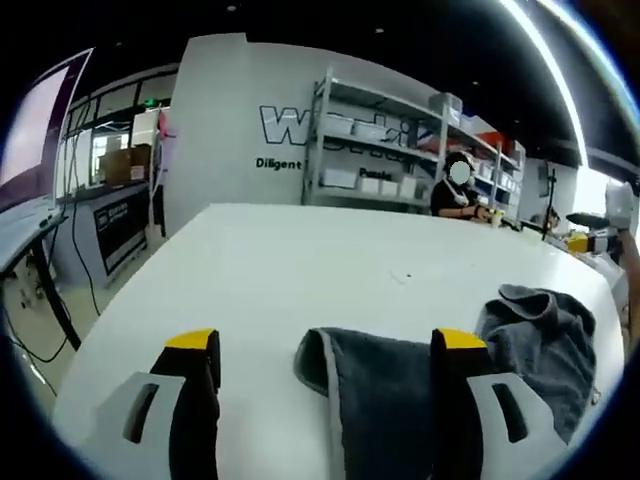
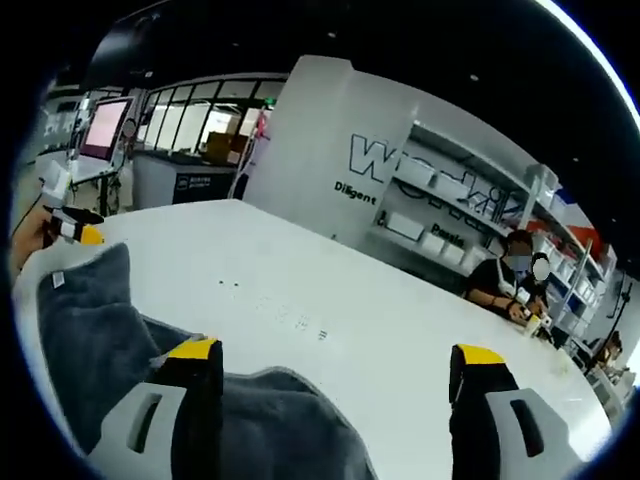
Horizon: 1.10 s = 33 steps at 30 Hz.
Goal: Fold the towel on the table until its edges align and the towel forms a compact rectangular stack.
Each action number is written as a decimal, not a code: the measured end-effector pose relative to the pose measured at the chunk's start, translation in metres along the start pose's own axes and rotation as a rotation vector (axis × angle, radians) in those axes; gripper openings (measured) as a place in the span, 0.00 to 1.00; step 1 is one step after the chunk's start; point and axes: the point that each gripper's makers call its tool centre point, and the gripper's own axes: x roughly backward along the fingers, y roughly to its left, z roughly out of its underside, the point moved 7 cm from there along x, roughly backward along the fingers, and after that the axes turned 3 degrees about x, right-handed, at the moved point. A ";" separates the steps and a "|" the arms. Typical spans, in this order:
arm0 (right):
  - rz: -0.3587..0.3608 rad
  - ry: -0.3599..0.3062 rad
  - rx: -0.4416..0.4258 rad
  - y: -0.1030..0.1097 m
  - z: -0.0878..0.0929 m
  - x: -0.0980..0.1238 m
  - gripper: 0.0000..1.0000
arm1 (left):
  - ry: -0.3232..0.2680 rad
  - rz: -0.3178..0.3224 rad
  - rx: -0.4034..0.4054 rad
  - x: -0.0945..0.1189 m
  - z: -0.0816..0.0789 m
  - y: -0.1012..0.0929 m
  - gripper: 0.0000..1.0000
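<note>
Left tongs [image 1: 330, 350]: jaws spread wide, rising from six o'clock of the left gripper view, holding nothing, poised low over the white counter [image 1: 280, 270]. Between the jaws lay a folded part of the dark grey towel [image 1: 385, 400], its rounded fold toward eleven o'clock; a rumpled heap of the same towel sat at three o'clock beyond the right jaw.

Right tongs [image 2: 335, 385]: jaws likewise parted and empty, rising from six o'clock of the right gripper view. The towel [image 2: 95, 320] lay on the counter [image 2: 350, 300] from nine o'clock round to six, passing under the left jaw, a small white tag at its upper corner. The other tongs' yellow tip [image 2: 75, 232] showed at nine o'clock, at the towel's far edge.

Background: shelving [image 1: 400, 150] at one o'clock; seated person [image 2: 505, 280] at three o'clock.
</note>
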 end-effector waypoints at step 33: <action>-0.301 0.215 -0.008 0.068 0.101 -0.113 0.31 | 0.090 0.160 -0.089 -0.008 0.055 -0.023 0.04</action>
